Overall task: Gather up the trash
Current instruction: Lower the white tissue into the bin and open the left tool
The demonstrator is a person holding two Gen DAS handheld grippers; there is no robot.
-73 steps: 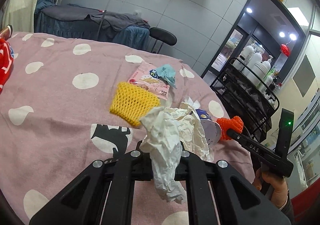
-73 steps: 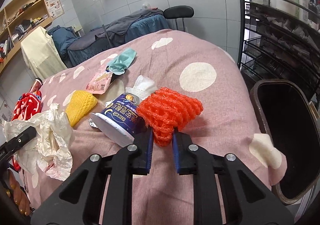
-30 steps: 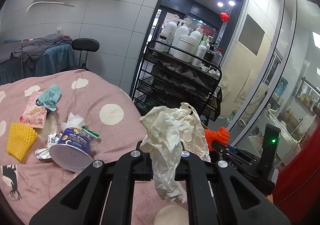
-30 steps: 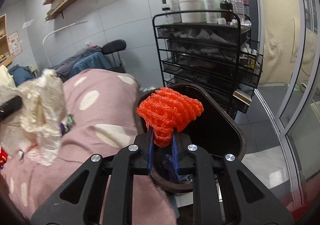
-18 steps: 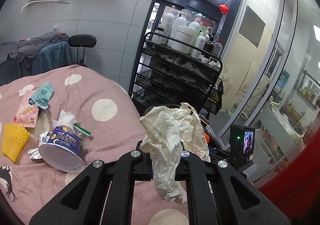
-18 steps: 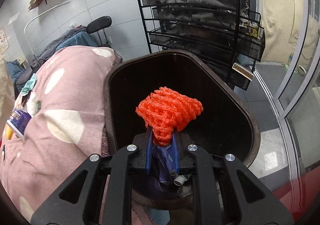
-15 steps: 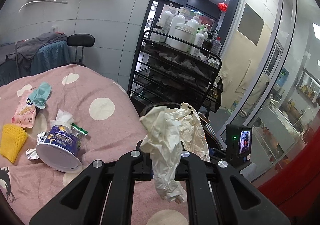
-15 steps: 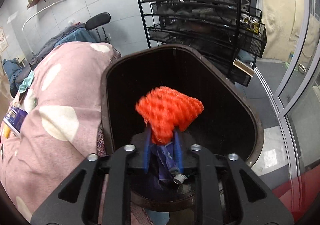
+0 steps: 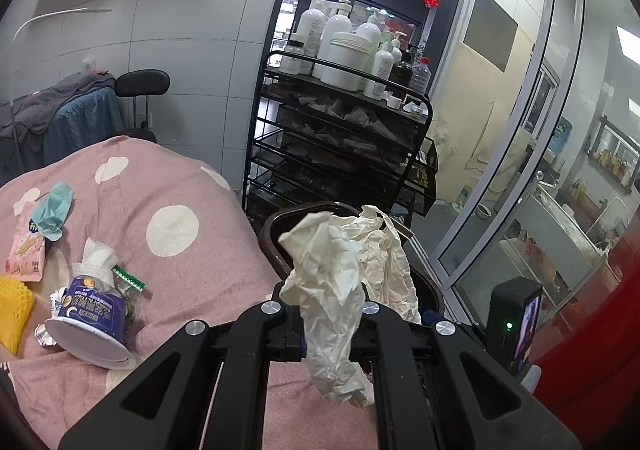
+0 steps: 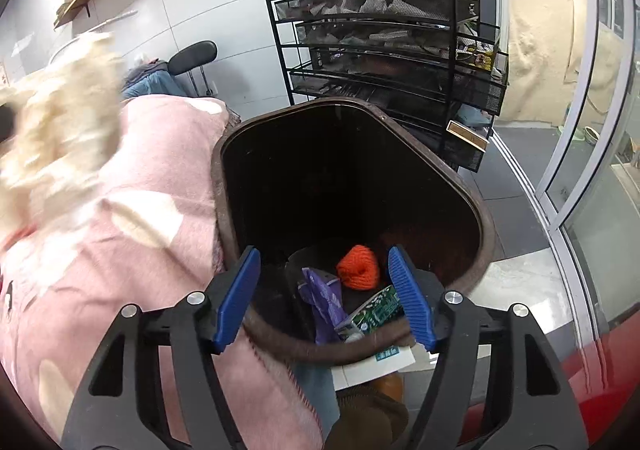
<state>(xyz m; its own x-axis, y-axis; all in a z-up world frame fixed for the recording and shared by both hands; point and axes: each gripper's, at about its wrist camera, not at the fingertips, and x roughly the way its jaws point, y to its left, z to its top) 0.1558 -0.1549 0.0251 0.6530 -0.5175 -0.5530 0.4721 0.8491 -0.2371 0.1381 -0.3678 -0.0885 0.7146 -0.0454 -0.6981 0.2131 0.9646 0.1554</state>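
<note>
My left gripper is shut on a crumpled white paper wad, held above the bed's edge close to the dark brown trash bin. My right gripper is open and empty over the bin's mouth. The orange foam net lies at the bottom of the bin, beside a purple wrapper and a green packet. The paper wad shows blurred at the left of the right wrist view.
On the pink polka-dot bed lie a tipped noodle cup, a white tissue, a yellow foam net, a pink snack packet and a teal mask. A black wire rack with bottles stands behind the bin. Glass doors are at the right.
My right gripper has opened and the orange foam net has dropped to the bottom of the bin. My left gripper, still holding the paper wad, has moved closer to the bin.
</note>
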